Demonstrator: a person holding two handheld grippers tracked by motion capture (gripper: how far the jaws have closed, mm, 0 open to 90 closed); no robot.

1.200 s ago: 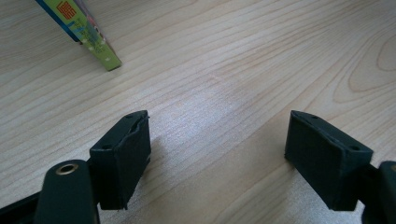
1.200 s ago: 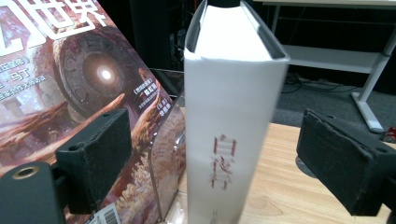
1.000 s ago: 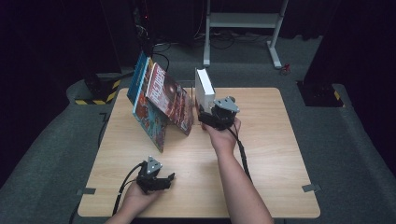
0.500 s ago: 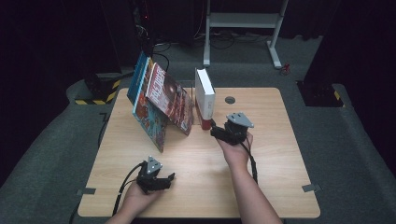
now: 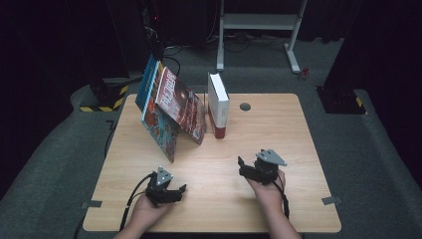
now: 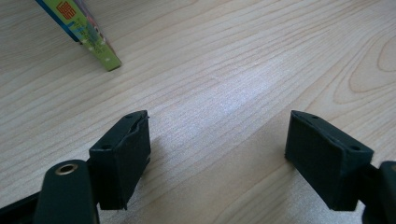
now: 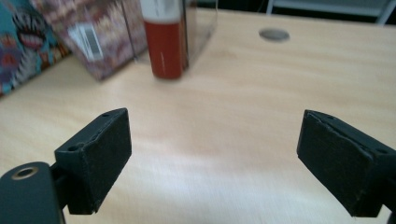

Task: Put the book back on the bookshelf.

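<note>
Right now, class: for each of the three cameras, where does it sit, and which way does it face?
High view: above the near edge, looking forward and down on the table; both forearms enter below.
Left gripper view: rides the left hand-held gripper, low over wood, facing a leaning book's corner.
Right gripper view: rides the right hand-held gripper, facing the upright white-and-red book.
Shared: that book also shows from above.

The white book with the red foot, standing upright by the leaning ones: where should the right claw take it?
Probably across the white book at its near upright edge, approaching from the person's side with the right claw, one jaw on each cover. It stands upright and narrow, its right cover free; the leaning books sit close on the left.
</note>
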